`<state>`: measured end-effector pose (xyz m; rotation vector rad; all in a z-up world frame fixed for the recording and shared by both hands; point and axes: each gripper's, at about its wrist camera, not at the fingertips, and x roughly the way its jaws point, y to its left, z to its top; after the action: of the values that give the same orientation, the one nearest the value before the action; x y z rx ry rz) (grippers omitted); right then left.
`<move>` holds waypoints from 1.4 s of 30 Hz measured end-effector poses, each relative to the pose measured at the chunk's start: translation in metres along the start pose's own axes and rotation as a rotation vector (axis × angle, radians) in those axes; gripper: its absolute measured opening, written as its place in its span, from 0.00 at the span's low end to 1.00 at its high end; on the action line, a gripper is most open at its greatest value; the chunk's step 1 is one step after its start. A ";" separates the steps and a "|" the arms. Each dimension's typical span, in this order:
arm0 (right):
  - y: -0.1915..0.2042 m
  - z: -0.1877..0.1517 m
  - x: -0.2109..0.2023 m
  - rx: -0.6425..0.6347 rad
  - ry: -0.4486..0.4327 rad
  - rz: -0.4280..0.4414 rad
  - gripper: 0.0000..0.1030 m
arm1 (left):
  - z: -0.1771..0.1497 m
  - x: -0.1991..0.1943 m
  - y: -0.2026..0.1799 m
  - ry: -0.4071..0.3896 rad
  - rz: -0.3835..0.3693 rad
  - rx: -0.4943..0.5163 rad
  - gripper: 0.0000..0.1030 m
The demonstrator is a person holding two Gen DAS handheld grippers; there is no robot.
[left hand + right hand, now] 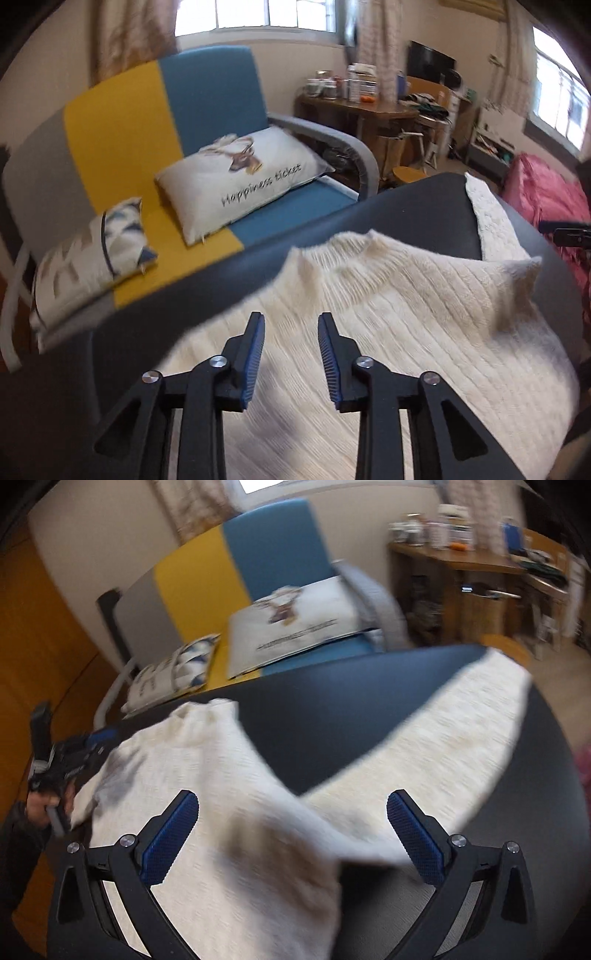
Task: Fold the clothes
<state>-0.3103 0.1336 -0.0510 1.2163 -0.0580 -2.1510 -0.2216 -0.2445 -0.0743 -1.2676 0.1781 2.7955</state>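
The left gripper [291, 325] hangs released over the cream sweater [388, 325], its blue pads parted with only knit showing beneath the gap and nothing pinched. The right gripper [291, 812] is spread wide and empty above the same sweater [207, 812], whose body lies across the near side of the dark tabletop [332, 716] while one sleeve [450, 731] runs out toward the far right edge. Beyond the far edge stands a sofa [207, 96] with two cushions.
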 end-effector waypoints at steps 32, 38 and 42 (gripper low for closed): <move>0.062 0.057 0.187 -0.403 0.299 0.148 0.89 | -0.002 0.043 0.002 -0.144 -0.065 0.136 0.05; 0.103 0.005 0.182 -0.686 0.268 -0.004 0.89 | -0.040 0.062 -0.017 0.030 0.024 0.190 0.07; 0.103 0.001 0.169 -0.678 0.194 -0.077 0.89 | -0.025 0.059 0.009 0.094 -0.110 -0.006 0.18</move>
<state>-0.3172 -0.0417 -0.1416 1.0109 0.7494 -1.8593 -0.2432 -0.2563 -0.1342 -1.3673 0.1014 2.6486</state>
